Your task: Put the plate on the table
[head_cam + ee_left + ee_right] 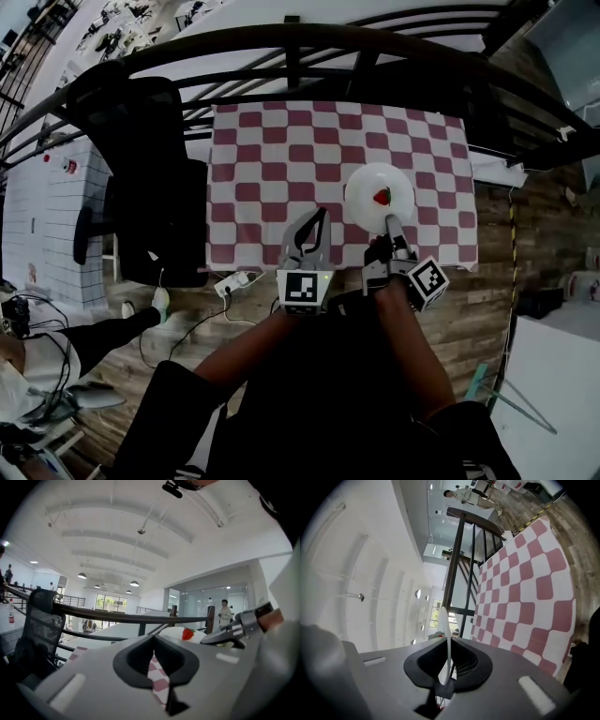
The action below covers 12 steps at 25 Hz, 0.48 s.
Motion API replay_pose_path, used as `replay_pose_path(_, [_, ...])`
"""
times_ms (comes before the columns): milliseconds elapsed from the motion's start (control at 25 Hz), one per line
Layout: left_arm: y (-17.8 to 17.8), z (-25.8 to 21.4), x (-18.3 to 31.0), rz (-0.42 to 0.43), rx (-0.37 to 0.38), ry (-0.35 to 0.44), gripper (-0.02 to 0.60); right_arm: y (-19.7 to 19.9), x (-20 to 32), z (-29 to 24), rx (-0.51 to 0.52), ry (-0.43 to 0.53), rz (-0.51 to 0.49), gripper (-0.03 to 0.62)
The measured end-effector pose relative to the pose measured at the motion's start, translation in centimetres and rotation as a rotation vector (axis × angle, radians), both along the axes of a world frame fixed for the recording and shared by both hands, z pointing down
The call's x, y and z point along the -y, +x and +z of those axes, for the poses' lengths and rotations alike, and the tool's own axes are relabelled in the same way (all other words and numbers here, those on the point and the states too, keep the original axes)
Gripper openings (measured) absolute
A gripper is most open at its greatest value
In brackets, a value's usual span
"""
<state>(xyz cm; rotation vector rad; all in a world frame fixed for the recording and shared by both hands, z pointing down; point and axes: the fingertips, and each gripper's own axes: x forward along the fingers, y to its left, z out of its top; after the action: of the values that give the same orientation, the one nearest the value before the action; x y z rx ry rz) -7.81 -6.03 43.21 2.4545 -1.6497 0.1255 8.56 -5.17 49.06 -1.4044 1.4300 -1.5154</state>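
Foreground: two bare forearms (403,337) reach forward from the bottom of the head view, above a wood-plank floor (478,309); each hand carries a grey tool topped with a black-and-white marker cube (302,289)

Left tongs: grey left tongs (319,220) hover over the near edge of the counter, pointing away from the person; jaws drawn together to a thin slit with nothing between them; only chequered cloth shows through the slit in the left gripper view

Right tongs: grey right tongs (389,223) sit just right of the left pair, clenched on the near rim of the plate; the right gripper view shows the thin white rim edge-on between the pads

Plate: round white plate (367,183) lies flat over the right half of the counter, near its front edge; whether its underside touches the cloth cannot be told

On the plate: small red strawberry (382,196) with a green top, right of centre

Counter: rectangular counter under a red-and-white chequered cloth (262,159)

Surroundings: black mesh office chair (150,178) close against the counter's left side; dark curved railing (309,42) beyond the far edge; white power strip (234,281) with its cable on the floor by the front left corner; a person in pale clothing (225,613) stands far off in the left gripper view
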Motion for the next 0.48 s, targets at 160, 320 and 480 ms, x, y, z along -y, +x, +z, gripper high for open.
replay_pose_path(160, [-0.3, 0.4, 1.0, 0.001, -0.009, -0.010, 0.009, -0.3, 0.2, 0.8, -0.020, -0.013, -0.005, 0.017])
replay_pose_path(320, [-0.6, 0.7, 1.8, -0.001, -0.006, -0.010, 0.009, -0.9, 0.8, 1.1, -0.044, -0.015, -0.034, 0.017])
replay_pose_path(480, [-0.9, 1.5, 2.0, -0.008, 0.009, -0.017, 0.009, -1.3, 1.3, 1.9, -0.041, -0.014, -0.048, 0.018])
